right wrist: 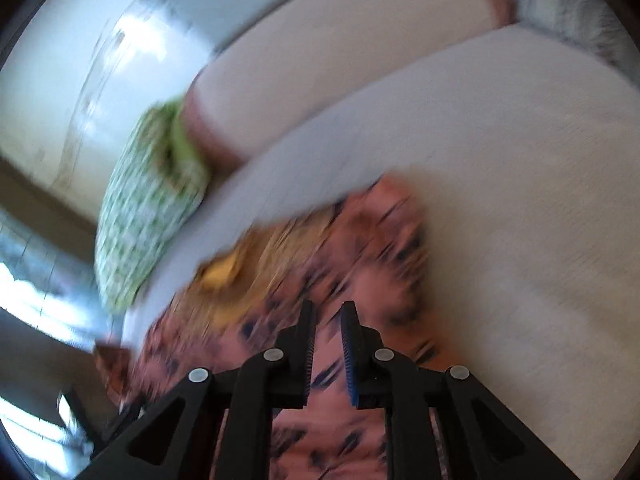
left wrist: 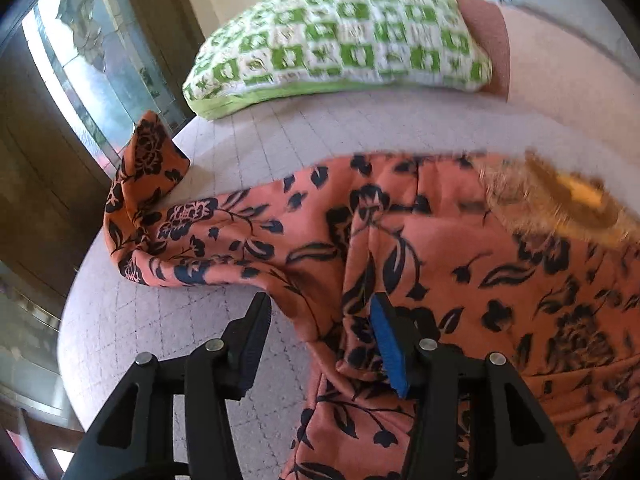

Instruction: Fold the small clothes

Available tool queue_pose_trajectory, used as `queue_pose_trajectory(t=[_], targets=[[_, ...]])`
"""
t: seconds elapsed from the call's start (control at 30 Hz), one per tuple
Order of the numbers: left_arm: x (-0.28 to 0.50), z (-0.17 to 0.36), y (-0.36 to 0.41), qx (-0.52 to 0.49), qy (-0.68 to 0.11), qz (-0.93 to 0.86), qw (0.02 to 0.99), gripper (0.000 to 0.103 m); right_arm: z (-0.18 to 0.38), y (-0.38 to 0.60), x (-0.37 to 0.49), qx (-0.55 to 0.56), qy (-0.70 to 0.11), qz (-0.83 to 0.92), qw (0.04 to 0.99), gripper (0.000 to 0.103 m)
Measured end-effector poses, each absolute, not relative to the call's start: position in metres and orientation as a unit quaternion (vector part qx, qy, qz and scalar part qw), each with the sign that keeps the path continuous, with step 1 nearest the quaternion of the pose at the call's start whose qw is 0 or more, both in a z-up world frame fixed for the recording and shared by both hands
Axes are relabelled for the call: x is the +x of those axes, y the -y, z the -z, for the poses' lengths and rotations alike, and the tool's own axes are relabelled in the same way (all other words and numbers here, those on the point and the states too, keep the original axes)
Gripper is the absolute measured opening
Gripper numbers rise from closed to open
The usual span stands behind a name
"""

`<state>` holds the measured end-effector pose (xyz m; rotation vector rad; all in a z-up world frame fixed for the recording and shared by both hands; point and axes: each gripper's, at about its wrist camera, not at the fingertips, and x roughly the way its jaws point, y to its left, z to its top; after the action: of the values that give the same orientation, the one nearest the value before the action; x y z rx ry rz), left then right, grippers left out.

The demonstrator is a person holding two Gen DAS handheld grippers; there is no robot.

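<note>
Left gripper (left wrist: 320, 344): jaws spread wide, nothing pinched. The blue-padded finger (left wrist: 390, 354) lies against a fold of the cloth; the black finger hangs over bare cushion.

Right gripper (right wrist: 327, 344): this view is badly smeared. The jaws stand a narrow gap apart, with cloth showing behind the gap; whether they pinch any of it, I cannot tell.

Garment (left wrist: 460, 264): salmon-orange fabric with a dark floral print, spread across the sofa seat, filling the right and lower part of the left wrist view. One end is bunched and twisted off to the left, a corner (left wrist: 150, 160) sticking up near the seat's edge. A vertical seam or crease runs down the middle. From the right wrist, the same garment (right wrist: 360, 248) runs from under the fingers up and away, print blurred to streaks.

Yellow patch (left wrist: 568, 200): a golden, fuzzy-looking area on the garment's upper right, blurred in both views (right wrist: 224, 276); what it is, I cannot tell.

Sofa seat (left wrist: 168, 320): pale quilted cushion with stitched squares, under the garment, bare beside the left gripper.

Pillow (left wrist: 340, 36): green-and-white checked, lying at the back of the seat, well apart from the garment, against a pinkish backrest (left wrist: 552, 68).

Room beyond: glass door (left wrist: 92, 76) at far left.
</note>
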<state>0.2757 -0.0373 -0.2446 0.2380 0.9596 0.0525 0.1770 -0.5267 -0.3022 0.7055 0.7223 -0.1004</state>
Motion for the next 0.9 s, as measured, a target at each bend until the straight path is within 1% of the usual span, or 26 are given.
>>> queue_pose_trajectory(t=[0.07,0.13,0.2,0.27,0.3,0.43,0.57,0.77,0.83,0.9], targets=[[0.279,0.259,0.038,0.125,-0.483,-0.030,0.866,0.054,0.322,0.510,0.189,0.297,-0.403,0.051,0.864,0.014],[0.274,0.255,0.034,0.120,-0.476,-0.029,0.871,0.058,0.343,0.501,0.192,0.284,-0.449,0.057,0.846,0.016],[0.270,0.250,0.027,0.111,-0.473,-0.029,0.874,0.059,0.343,0.503,0.178,0.290,-0.428,0.052,0.854,0.015],[0.263,0.244,0.018,0.088,-0.470,-0.023,0.878,0.059,0.338,0.506,0.165,0.299,-0.437,0.051,0.847,0.015],[0.259,0.240,0.016,0.081,-0.464,-0.019,0.882,0.058,0.335,0.506,0.157,0.303,-0.429,0.048,0.850,0.015],[0.243,0.221,0.021,0.081,-0.423,0.005,0.903,0.058,0.311,0.490,0.141,0.282,-0.372,0.037,0.884,0.015],[0.244,0.218,0.030,0.070,-0.415,0.038,0.907,0.060,0.292,0.472,0.157,0.279,-0.324,0.013,0.904,0.015],[0.259,0.236,0.048,0.087,-0.445,0.055,0.890,0.061,0.285,0.438,0.219,0.218,-0.343,0.000,0.914,0.015],[0.265,0.245,0.047,0.091,-0.464,0.058,0.879,0.061,0.293,0.433,0.239,0.215,-0.351,0.003,0.911,0.015],[0.268,0.255,0.047,0.113,-0.480,0.044,0.869,0.061,0.309,0.427,0.259,0.209,-0.379,0.001,0.901,0.015]])
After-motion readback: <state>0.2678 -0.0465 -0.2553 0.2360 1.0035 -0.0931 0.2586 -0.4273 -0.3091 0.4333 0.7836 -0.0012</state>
